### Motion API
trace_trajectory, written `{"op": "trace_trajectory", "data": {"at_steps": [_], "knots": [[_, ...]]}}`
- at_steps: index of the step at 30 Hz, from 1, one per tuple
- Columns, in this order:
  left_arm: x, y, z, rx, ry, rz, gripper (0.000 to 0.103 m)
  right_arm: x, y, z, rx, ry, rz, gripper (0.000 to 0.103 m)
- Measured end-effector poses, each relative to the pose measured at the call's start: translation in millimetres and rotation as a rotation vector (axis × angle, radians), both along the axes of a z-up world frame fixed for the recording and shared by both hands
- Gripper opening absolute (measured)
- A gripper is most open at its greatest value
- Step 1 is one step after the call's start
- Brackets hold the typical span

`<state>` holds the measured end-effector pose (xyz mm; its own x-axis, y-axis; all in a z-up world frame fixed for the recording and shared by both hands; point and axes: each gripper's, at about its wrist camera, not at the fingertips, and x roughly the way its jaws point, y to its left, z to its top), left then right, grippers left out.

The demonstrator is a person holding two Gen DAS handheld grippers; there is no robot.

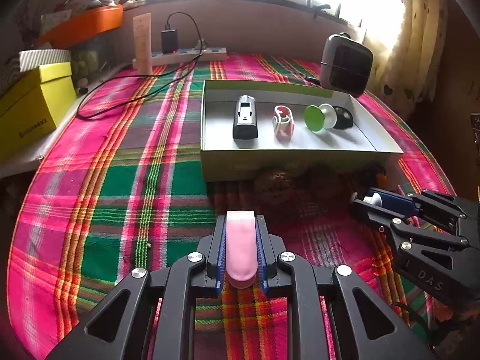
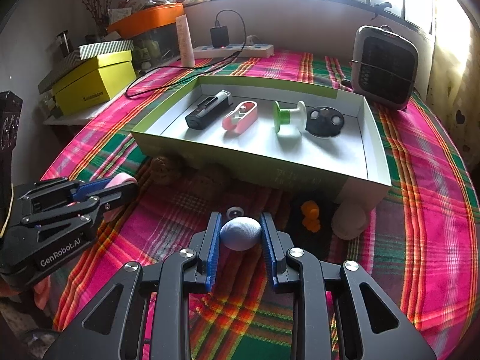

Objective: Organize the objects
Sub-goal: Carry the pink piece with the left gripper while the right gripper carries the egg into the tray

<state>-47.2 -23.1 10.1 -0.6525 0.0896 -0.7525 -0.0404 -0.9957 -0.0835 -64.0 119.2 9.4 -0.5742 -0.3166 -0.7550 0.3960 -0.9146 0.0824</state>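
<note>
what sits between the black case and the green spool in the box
The pink and white clip lies between the black case and green spool, clear in the right wrist view.

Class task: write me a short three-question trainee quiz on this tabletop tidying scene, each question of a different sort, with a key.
1. True or false: the open box is empty.
2. What does the left gripper hold? A) pink oblong piece B) green spool C) black disc
3. Fill in: the right gripper is shut on a pale blue ____.

Key: 1 false, it holds four items; 2 A, the pink oblong piece; 3 egg-shaped ball.
</note>
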Motion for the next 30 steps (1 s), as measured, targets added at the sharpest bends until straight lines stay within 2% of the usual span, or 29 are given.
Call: {"op": "trace_trajectory", "data": {"at_steps": [30], "knots": [[8, 11, -3, -0.014, 0.002, -0.024, 0.016, 8, 4, 0, -0.022, -0.002, -0.017, 0.027]]}}
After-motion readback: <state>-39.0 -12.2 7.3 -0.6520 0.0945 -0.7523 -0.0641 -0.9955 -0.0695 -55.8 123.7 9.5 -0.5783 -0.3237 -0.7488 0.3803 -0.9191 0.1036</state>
